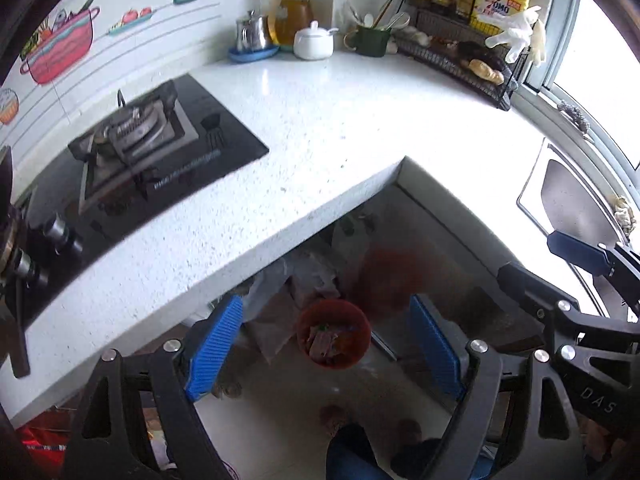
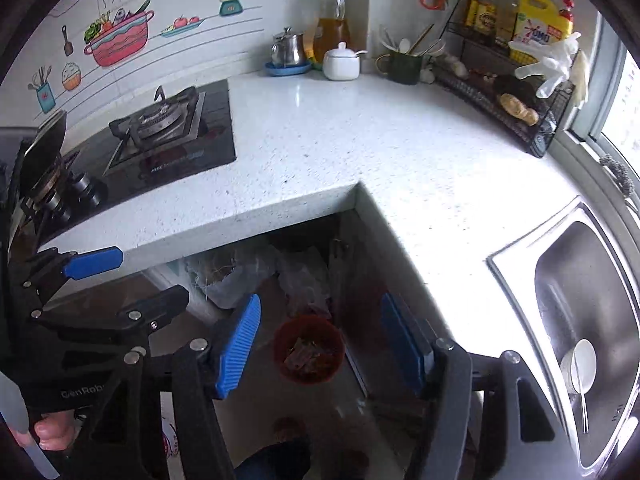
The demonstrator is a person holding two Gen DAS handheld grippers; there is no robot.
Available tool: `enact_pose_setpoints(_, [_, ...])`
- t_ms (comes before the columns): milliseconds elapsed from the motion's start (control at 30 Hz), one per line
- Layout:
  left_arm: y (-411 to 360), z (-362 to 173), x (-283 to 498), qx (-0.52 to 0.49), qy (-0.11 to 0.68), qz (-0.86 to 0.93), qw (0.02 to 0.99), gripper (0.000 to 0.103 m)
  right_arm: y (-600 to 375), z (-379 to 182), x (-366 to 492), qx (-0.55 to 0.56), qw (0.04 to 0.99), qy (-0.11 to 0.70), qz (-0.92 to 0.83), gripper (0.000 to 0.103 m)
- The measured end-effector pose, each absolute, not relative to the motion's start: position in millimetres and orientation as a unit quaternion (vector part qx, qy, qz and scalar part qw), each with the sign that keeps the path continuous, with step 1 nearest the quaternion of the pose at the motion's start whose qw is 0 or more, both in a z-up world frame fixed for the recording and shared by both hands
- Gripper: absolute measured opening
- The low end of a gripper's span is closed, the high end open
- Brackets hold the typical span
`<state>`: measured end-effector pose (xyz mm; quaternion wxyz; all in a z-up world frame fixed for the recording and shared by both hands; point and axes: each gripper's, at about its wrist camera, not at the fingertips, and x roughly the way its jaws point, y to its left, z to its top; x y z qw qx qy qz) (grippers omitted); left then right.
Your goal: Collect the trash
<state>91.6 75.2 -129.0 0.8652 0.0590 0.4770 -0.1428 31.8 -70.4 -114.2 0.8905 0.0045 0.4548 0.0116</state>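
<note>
A red trash bin (image 1: 334, 334) stands on the floor in the inner corner below the L-shaped white counter (image 1: 320, 128); brownish scraps lie inside it. It also shows in the right wrist view (image 2: 309, 349). My left gripper (image 1: 326, 350) is open and empty, held above the floor with the bin between its blue pads. My right gripper (image 2: 320, 346) is open and empty, likewise framing the bin from above. Each gripper shows at the other view's edge: the right one (image 1: 580, 256) and the left one (image 2: 94, 264).
A gas hob (image 2: 160, 132) sits at left. A sink (image 2: 588, 320) holding a bowl and spoon is at right. A steel pot, oil jug, white sugar jar (image 2: 341, 62), utensil cup and a wire rack (image 2: 512, 100) with bottles and gloves line the back. Plastic bags lie under the counter.
</note>
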Motion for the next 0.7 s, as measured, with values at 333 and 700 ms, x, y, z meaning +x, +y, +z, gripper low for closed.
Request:
enact_pose_setpoints(333, [41, -46, 38, 0.057, 0.403, -0.14, 0.903, 0.083, -101, -52, -25, 0.016, 0.923, 0.381, -0.057, 0.079])
enact_pose_setpoints(700, [37, 17, -76, 0.046, 0.348, -0.12, 0.929, 0.083, -106, 0, -122, 0.003, 0.945, 0.32, -0.072, 0.085])
